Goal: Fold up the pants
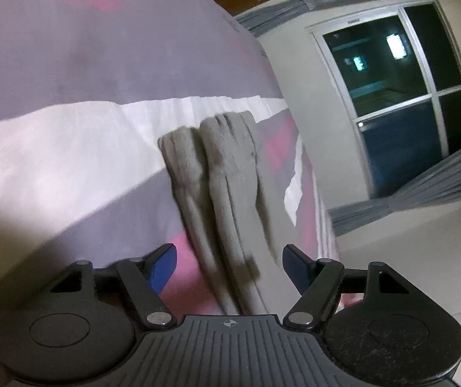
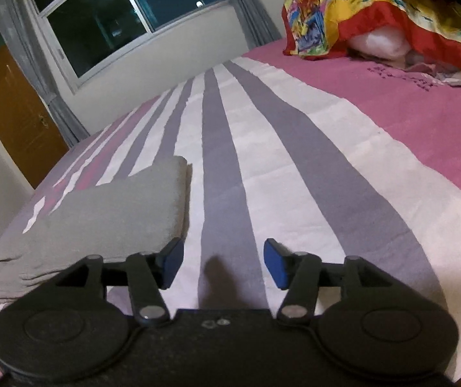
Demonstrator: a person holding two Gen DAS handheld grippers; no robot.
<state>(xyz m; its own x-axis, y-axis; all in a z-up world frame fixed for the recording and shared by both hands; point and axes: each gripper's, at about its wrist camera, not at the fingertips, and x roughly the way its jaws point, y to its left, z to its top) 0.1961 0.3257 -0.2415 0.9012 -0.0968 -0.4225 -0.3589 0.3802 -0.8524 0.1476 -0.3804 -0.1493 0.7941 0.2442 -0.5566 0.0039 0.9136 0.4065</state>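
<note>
The grey pants point(image 1: 227, 167) lie folded in a long bundle on the striped bed sheet point(image 1: 69, 64). In the tilted left wrist view they run from the sheet's white stripe down to my left gripper point(image 1: 230, 267). Its blue pads point(image 1: 162, 267) stand wide apart on either side of the bundle's near end, not pressing on it. In the right wrist view the folded pants point(image 2: 101, 213) rest at the left. My right gripper point(image 2: 224, 267) is open just to their right, over a grey stripe of the sheet point(image 2: 295, 161), with nothing between its fingers.
The pants lie close to the bed's edge, beyond which are a wall and a dark window point(image 1: 391, 96) with grey curtains. A pile of colourful bedding point(image 2: 375, 9) sits at the far right of the bed. A brown door point(image 2: 14, 113) stands at the left.
</note>
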